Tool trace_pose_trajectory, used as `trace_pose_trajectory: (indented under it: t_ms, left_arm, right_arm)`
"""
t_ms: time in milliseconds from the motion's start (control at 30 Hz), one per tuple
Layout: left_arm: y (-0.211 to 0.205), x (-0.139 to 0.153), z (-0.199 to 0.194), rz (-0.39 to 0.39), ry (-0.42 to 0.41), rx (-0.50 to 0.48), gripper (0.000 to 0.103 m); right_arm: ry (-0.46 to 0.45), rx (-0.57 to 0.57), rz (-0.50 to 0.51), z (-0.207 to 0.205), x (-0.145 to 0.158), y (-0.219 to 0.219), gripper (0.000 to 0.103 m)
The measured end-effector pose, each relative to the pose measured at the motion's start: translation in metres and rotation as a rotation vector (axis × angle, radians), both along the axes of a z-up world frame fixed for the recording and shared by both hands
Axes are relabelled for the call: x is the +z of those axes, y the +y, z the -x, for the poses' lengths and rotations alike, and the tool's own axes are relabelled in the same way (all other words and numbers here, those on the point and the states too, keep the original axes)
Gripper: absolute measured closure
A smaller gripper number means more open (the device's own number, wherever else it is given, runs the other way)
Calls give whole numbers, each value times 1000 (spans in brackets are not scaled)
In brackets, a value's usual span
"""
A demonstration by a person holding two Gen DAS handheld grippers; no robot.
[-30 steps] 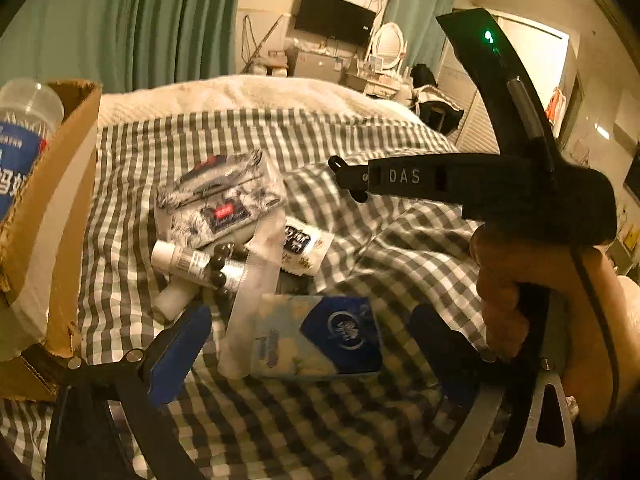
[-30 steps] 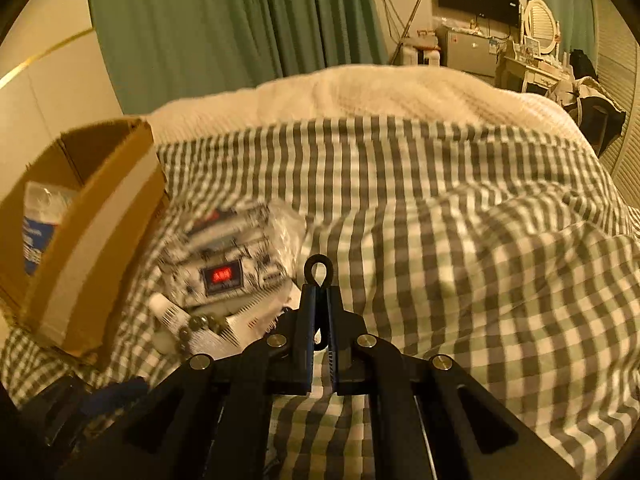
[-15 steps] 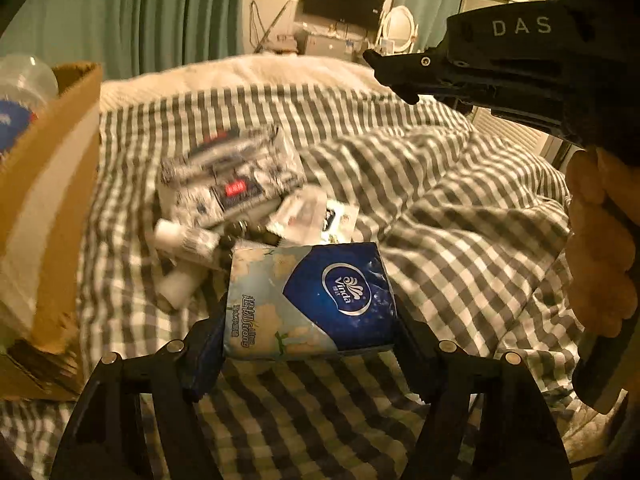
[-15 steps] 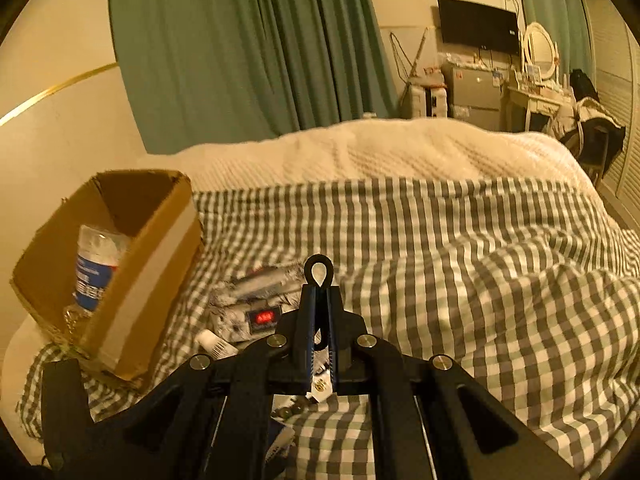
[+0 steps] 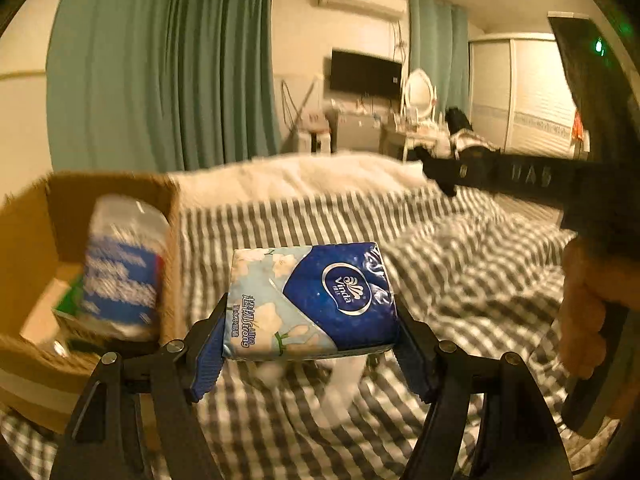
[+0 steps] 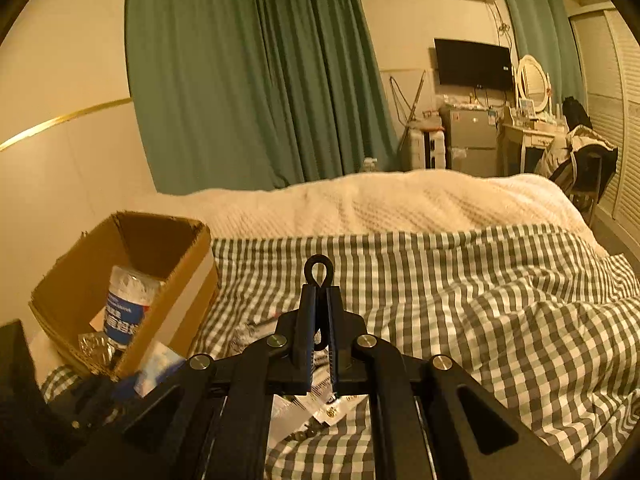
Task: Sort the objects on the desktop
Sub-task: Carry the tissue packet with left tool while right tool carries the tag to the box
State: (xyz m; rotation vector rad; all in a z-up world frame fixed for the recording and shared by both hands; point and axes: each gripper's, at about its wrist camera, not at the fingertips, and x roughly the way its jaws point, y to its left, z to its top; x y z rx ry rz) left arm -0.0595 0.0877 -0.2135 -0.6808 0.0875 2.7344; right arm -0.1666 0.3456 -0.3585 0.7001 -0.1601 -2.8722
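A blue and pale-blue tissue pack (image 5: pixel 312 300) hangs above the checked bed cover (image 5: pixel 460 280), and my left gripper (image 5: pixel 310 320) is shut on it, a blue pad on each short end. The left wrist view is blurred by motion. Just to the left stands an open cardboard box (image 5: pixel 24 240) with a water bottle (image 5: pixel 120 264) inside. My right gripper (image 6: pixel 318 292) is raised over the bed and shut on a small black loop (image 6: pixel 317 270) that sticks out past its tips. In the left wrist view the right gripper (image 5: pixel 440 180) shows at the right, held by a hand (image 5: pixel 584 312).
Printed packets (image 6: pixel 256 332) and small sachets (image 6: pixel 332 404) lie on the checked cover (image 6: pixel 480 320) under the right gripper. The box (image 6: pixel 160 240) sits at the bed's left edge with the bottle (image 6: pixel 128 308) in it. A cream blanket (image 6: pixel 380 200) covers the far bed.
The left gripper closed on the tissue pack and lifted it off the bed, and the box has come into fuller view. The right gripper rose, still shut on the loop.
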Motion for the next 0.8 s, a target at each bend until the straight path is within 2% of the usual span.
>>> trace_pose_trajectory:
  t_ms: [167,433,633,800]
  left_arm:
    - [-13,37,-9,-28,65,14,29]
    - [-46,77,-12,36,190,108,29]
    - [-71,90,-3,135,260,220,29]
    - [-107,91,2,112,244,280,29]
  right_arm:
    - [60,36,-2,-12,20,-15,98]
    - [112,108,31,-23,46,-43,98]
    - [72,145,6,-10,38,-74,98]
    - [44,193,-28,-2,25,-106,98]
